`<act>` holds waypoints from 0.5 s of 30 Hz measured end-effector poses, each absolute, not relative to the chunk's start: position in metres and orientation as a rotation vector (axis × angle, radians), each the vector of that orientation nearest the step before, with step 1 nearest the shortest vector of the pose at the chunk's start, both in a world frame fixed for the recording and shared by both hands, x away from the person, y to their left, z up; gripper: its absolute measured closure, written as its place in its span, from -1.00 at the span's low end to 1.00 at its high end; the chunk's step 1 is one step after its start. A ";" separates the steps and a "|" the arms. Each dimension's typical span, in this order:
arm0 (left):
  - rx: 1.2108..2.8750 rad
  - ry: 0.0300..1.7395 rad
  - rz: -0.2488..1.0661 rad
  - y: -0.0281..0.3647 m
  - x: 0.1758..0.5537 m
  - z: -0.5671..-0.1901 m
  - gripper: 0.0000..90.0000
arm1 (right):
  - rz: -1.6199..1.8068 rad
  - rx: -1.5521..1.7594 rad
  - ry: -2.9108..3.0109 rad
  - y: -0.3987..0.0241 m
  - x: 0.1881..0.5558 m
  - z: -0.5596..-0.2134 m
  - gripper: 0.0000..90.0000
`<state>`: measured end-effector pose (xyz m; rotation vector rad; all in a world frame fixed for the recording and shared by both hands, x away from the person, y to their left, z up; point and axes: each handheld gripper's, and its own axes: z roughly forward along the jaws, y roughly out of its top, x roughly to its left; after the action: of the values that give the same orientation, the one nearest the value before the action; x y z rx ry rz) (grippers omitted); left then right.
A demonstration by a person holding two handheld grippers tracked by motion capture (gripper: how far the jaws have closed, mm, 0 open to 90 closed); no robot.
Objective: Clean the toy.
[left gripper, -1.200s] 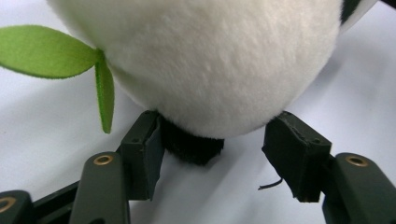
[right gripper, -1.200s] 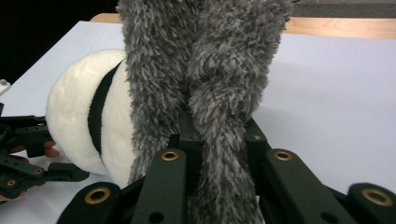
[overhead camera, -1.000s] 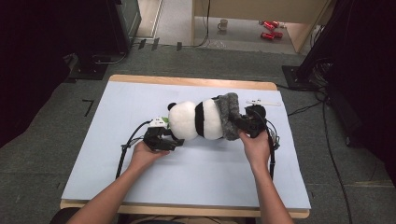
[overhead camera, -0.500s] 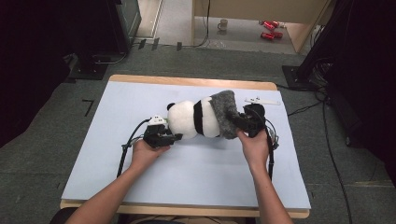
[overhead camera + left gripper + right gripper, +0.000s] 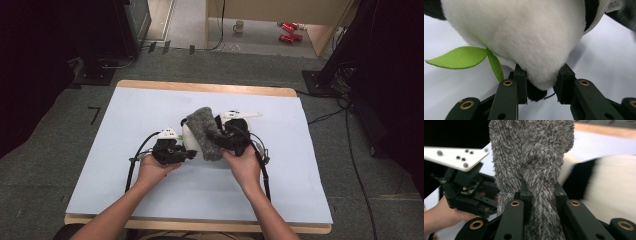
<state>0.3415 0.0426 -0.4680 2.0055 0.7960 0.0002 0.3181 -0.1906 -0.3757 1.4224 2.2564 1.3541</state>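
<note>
From the high view I see the plush panda (image 5: pixel 192 142) near the middle of the pale blue table (image 5: pixel 125 115), mostly hidden under the grey fuzzy cloth (image 5: pixel 206 131) draped over it. Its long axis runs roughly left to right across the table, between my two grippers, and the cloth lies crosswise to that, from the far side down toward me.

The left gripper view gives me what the high view cannot: the left gripper (image 5: pixel 540 83) has just been closing, and its jaws now pinch a bulge of white fur at the panda's (image 5: pixel 524 35) end. The plush bulges between the pads. A green felt leaf (image 5: pixel 461 57) sticks out beside the jaws, and a black band and a label (image 5: pixel 615 5) show at the far side of the body.

In the right gripper view, the right gripper (image 5: pixel 541 195) is clamped tight on a fold of the grey cloth (image 5: pixel 531 157), which stands up between the jaws. Beyond it lies the panda's black-and-white flank (image 5: pixel 604 185), and the left gripper (image 5: pixel 471 190) with its white marker plate sits farther off.
</note>
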 end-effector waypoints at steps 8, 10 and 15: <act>2.010 0.847 -0.012 0.040 0.344 -0.475 0.51 | 1.250 1.418 2.286 -0.176 0.322 -0.403 0.71; 2.013 0.859 -0.003 0.039 0.346 -0.477 0.51 | 1.228 1.395 2.291 -0.176 0.323 -0.407 0.70; 2.014 0.872 0.014 0.040 0.349 -0.477 0.51 | 1.198 1.395 2.294 -0.186 0.328 -0.410 0.71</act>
<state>0.3488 0.0400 -0.4772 2.0143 0.8716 0.0136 0.3284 -0.1858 -0.4097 1.3949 2.2936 1.1984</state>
